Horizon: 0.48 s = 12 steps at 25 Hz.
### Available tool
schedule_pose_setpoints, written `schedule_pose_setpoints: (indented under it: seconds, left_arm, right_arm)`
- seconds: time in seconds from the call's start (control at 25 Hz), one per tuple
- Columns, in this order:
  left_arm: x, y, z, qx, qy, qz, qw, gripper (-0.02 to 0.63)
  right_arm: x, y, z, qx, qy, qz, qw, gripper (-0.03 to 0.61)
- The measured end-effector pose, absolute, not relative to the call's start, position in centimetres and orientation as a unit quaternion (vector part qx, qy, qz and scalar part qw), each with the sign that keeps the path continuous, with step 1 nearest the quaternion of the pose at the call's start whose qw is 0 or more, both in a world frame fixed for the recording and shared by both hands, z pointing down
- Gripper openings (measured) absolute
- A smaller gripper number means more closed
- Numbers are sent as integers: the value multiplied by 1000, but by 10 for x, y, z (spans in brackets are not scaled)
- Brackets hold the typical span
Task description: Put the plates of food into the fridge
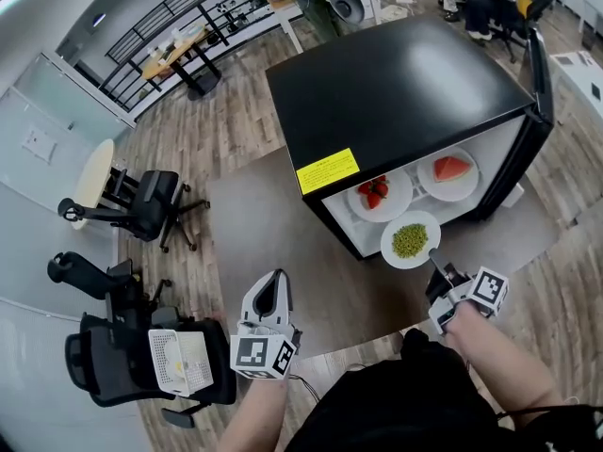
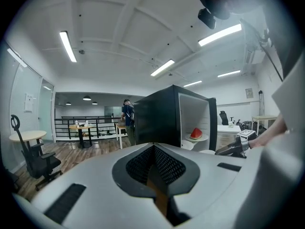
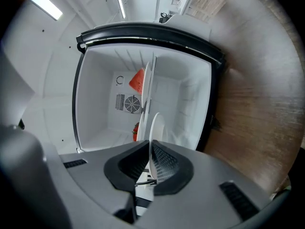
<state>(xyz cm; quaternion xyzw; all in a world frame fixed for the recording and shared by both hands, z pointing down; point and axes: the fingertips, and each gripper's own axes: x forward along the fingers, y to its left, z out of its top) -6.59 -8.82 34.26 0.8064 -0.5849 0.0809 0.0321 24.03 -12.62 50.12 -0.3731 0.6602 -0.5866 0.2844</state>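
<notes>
A black fridge stands open toward me, and its white inside fills the right gripper view. A plate of strawberries and a plate with a watermelon slice sit on its shelf. The watermelon and the strawberries also show in the right gripper view. My right gripper is shut on the near rim of a white plate of green peas, held just in front of the shelf. That plate appears edge-on between the jaws of the right gripper. My left gripper hangs left of the fridge, shut and holding nothing.
The fridge door stands open at the right. Black office chairs and a round white table are at the left. Desks and a person are farther back. A white basket rests by my left arm.
</notes>
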Motion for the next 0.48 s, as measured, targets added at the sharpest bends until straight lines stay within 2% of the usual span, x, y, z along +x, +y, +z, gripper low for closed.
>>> schedule_pose_setpoints:
  seconds: [0.48]
  left_arm:
    - [-66, -98, 351, 788, -606, 100, 43, 5]
  right_arm:
    - [241, -169, 522, -371, 646, -594, 302, 18]
